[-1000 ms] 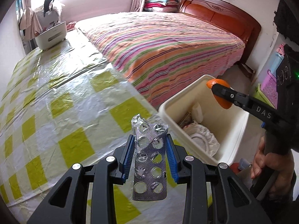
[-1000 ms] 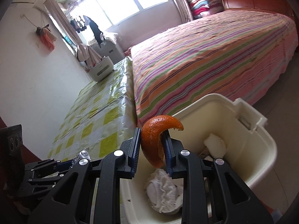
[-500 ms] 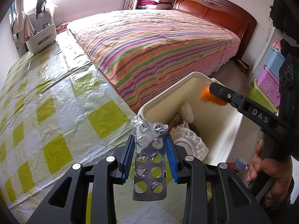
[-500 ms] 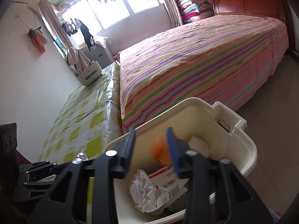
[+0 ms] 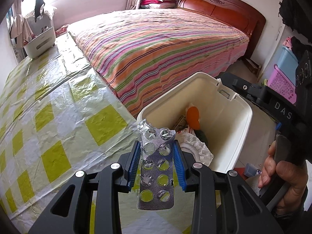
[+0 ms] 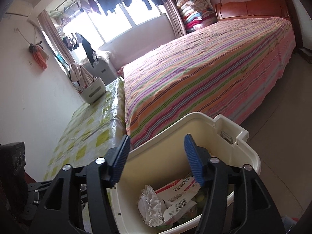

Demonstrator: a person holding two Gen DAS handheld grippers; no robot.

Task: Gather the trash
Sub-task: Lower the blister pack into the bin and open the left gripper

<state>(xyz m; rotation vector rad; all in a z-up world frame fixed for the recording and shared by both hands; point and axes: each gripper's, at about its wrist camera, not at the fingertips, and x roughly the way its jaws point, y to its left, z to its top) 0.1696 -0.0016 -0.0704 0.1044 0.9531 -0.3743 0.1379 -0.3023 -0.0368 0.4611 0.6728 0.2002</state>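
Left wrist view: the left gripper is clenched on a blister pack, its blue pads pressing the pack's two long edges. The pack stands nearly upright between them, crumpled foil end up, over the edge of the checked tablecloth and just beside the bin. Compared with a second ago the bin sits closer and more under the pack in this view, though the pack is not yet clearly over the opening.

Right wrist view: the right gripper has just been opening, and nothing is between its pads now. A second ago they pinched an orange peel; half a second ago the peel was a blur dropping away. Now it lies inside the bin against the far wall, on top of the other rubbish: a lace-edged white piece and a printed packet. That item is done, and I judge the pack to be next in.

The right hand grips its tool's handle at the right of the left view, the tool reaching over the bin's far rim and angled down into it. The left gripper tilts more steeply down, aimed at the table edge beside the bin's near corner. It probably needs to carry a little farther right before letting go, or the light, flat pack may catch the rim and slide to the floor.
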